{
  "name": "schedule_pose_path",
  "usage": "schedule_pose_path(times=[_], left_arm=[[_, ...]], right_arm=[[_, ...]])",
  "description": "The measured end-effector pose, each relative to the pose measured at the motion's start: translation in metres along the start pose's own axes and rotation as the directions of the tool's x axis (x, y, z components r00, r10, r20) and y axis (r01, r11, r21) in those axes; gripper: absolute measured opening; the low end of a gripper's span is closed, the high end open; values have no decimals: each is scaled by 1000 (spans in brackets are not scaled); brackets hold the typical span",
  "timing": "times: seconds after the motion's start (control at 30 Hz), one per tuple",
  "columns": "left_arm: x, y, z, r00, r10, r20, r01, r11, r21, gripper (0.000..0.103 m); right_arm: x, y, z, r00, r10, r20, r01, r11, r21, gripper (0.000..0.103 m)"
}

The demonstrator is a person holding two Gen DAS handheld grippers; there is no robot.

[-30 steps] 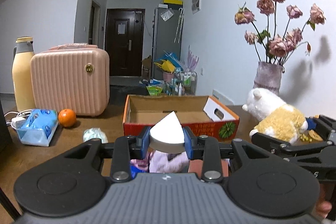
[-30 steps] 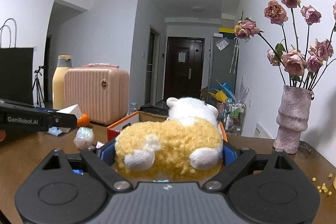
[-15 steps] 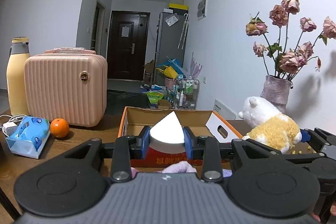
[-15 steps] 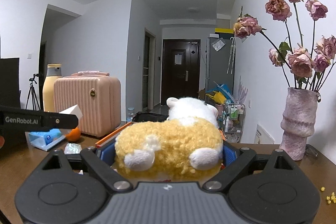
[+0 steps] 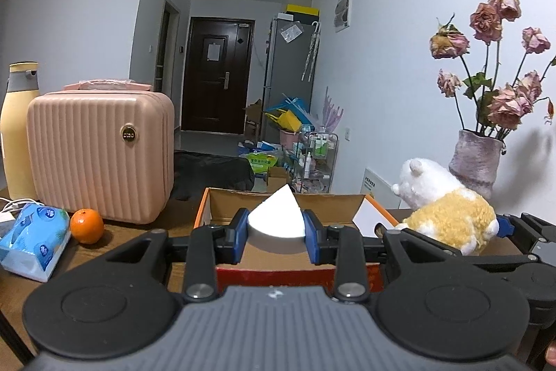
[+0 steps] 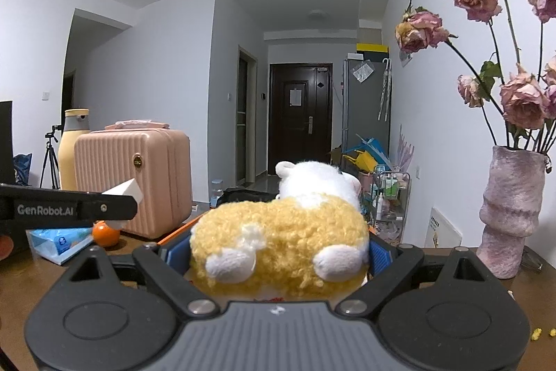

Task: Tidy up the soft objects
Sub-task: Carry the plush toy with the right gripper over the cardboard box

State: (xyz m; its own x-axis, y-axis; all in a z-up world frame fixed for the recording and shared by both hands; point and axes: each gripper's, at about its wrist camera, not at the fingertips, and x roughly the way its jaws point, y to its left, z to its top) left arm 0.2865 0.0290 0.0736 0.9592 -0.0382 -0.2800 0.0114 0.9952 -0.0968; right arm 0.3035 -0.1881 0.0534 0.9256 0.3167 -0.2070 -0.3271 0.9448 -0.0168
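Both tongs carry something soft. From the left wrist view, the left tongs (image 5: 277, 228) are pinched on a white wedge-shaped foam sponge (image 5: 276, 219), its pointed top rising between the blue pads (image 5: 240, 233). Just beyond and below it stands an open cardboard box with an orange-red outer wall (image 5: 292, 277) on the brown wooden desk (image 5: 139, 237). To the left on the desk lie a blue pack of tissues (image 5: 33, 239), a round orange fruit (image 5: 87, 226), a ribbed pink hard-shell case (image 5: 100, 155) and a tall cream bottle with a grey collar (image 5: 17, 131). At the right, the right tongs (image 5: 448, 228) hold a yellow and white plush animal (image 5: 448, 214) over the box's right end, with a mauve vase of dried pink roses (image 5: 476, 162) behind it. From the right wrist view, the right tongs (image 6: 278, 254) stand wide, their blue pads (image 6: 378, 256) pressed against both flanks of the plush animal (image 6: 281, 246), which faces away and hides most of the box. The left tongs (image 6: 128, 200) reach in from the left with the sponge (image 6: 127, 190) at their tip, above the orange fruit (image 6: 105, 233) and tissue pack (image 6: 59, 240). The vase (image 6: 510, 214) stands at the right on the desk (image 6: 535, 294).
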Motion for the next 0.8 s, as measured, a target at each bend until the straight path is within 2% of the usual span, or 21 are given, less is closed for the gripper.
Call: schedule_pose_path(times=[0.5, 0.8], left_arm=[[55, 1, 13, 1000, 11, -17, -11, 1000, 0, 34], [83, 6, 18, 999, 35, -26, -35, 999, -5, 34]], right_arm=[[55, -15, 12, 999, -10, -31, 10, 1000, 2, 94], [89, -26, 20, 997, -43, -59, 44, 999, 1, 94]])
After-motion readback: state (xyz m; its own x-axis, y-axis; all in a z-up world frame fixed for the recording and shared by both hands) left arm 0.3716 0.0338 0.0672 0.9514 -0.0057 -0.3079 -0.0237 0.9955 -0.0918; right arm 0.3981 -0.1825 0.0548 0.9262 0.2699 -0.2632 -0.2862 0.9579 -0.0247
